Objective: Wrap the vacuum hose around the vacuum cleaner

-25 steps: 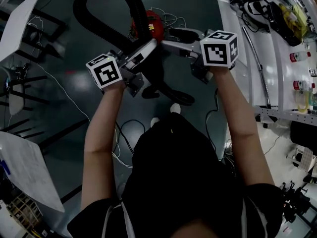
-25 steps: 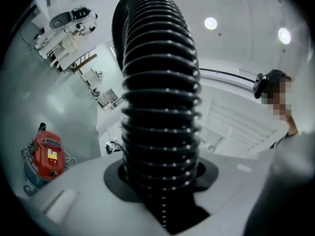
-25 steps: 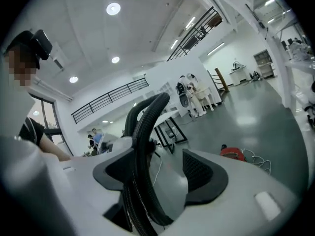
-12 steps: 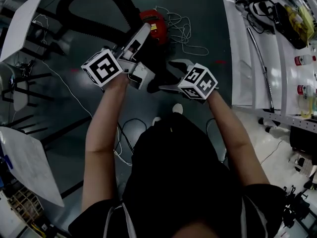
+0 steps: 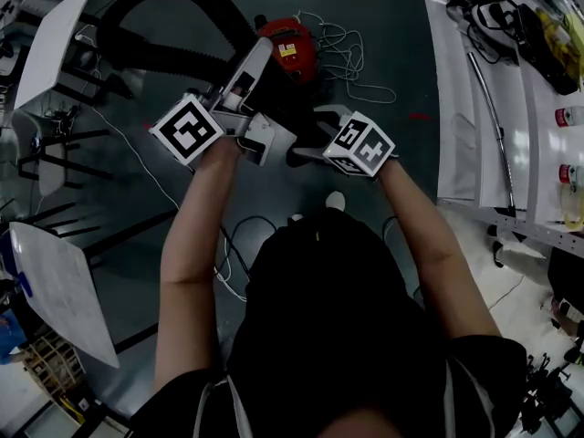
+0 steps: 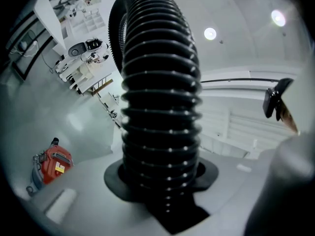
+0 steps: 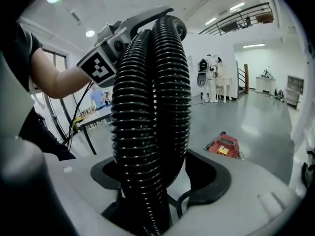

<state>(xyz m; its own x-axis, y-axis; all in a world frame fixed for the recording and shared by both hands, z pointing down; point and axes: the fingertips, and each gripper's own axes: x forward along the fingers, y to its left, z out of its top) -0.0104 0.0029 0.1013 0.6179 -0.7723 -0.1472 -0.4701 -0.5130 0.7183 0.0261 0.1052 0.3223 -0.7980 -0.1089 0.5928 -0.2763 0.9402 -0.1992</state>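
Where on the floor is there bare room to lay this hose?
Bare floor lies between the white cord by the red vacuum cleaner and the white bench. Crowded around the vacuum cleaner and among the table legs at left.

We take this for a large lab or workshop hall. A polished grey floor (image 5: 401, 26) has loose cables (image 5: 351, 62) lying across it, and white tables on black frames (image 5: 55, 44) stand to one side. Along the right runs a long white surface (image 5: 452, 126) carrying bottles (image 5: 568, 115), tools and gear. We also see round ceiling lights (image 6: 210, 33), a railed upper gallery (image 7: 238, 14) and distant workstations crowded with equipment (image 6: 83, 53).
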